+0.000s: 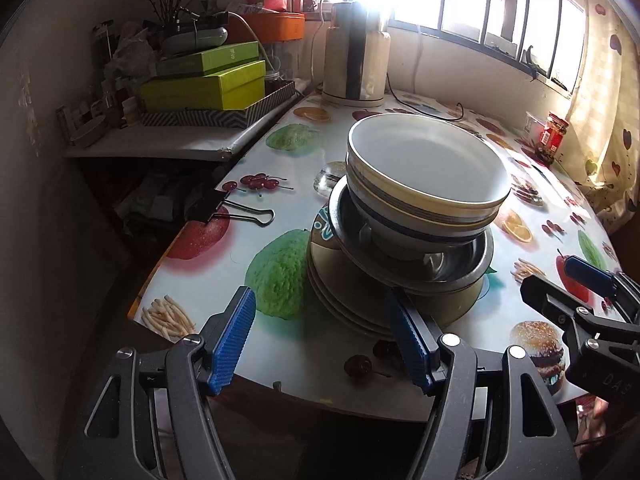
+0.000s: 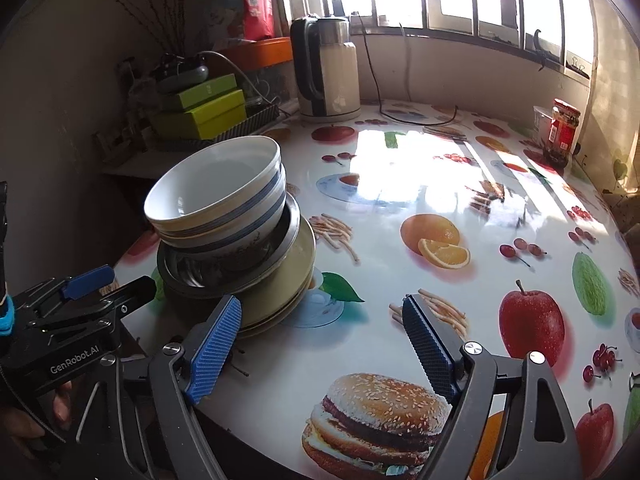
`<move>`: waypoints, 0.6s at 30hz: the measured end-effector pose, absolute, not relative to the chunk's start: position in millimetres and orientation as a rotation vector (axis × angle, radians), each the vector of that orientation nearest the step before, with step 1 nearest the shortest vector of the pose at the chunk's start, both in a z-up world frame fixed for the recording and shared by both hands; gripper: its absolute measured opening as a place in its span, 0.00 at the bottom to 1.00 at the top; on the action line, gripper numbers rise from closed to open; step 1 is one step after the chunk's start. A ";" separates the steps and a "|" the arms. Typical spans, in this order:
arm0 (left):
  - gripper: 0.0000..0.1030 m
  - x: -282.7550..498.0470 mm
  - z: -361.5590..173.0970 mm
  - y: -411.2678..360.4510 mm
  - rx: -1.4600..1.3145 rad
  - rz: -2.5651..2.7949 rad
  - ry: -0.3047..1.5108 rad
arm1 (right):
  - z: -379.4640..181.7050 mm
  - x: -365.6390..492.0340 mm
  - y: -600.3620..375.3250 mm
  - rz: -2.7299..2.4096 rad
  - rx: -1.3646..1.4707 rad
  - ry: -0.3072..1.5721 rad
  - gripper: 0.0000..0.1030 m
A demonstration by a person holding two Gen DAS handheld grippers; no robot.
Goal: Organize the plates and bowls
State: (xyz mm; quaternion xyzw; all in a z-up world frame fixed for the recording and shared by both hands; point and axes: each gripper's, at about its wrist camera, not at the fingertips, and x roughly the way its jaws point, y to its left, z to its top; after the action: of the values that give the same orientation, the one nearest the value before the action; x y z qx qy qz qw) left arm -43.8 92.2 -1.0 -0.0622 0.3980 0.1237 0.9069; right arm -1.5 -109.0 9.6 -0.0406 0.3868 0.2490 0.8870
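Both claws, left claw [image 1: 326,340] and right claw [image 2: 322,342], gape empty near a leaning stack [image 2: 228,236] by the tabletop [image 2: 400,200] edge; a nudge could topple it.

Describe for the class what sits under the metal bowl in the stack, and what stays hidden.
Under the metal bowl lies a stack of yellowish plates on the table. Their rims show; their exact number and centres are covered. White bowls sit inside the metal bowl.

Stacked plates [image 1: 352,308]: count unclear, near rim hidden behind tool finger [image 1: 408,340]. Steel bowl [image 2: 188,272] interior mostly covered. Jar [image 2: 564,128] label too small, possibly chili sauce.
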 end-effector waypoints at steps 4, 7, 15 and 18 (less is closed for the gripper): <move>0.66 -47.9 -4.3 84.2 -0.105 0.244 0.818 | 0.3 -8.7 -110.0 0.495 -0.084 0.813 0.85; 0.66 -49.2 -9.4 80.8 -0.109 0.240 0.834 | -6.1 -12.2 -109.8 0.470 -0.105 0.826 0.87; 0.66 -52.7 -12.1 81.1 -0.150 0.232 0.840 | -7.4 -17.5 -111.7 0.447 -0.099 0.817 0.90; 0.66 -53.1 -14.2 80.1 -0.147 0.233 0.844 | -6.3 -18.6 -110.4 0.447 -0.101 0.812 0.90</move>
State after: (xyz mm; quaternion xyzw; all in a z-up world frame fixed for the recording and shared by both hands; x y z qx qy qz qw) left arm -53.1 80.1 -14.2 -0.0713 0.4083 0.1127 0.9031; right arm -18.6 -110.4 -6.3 -0.0485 0.3913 0.2156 0.8933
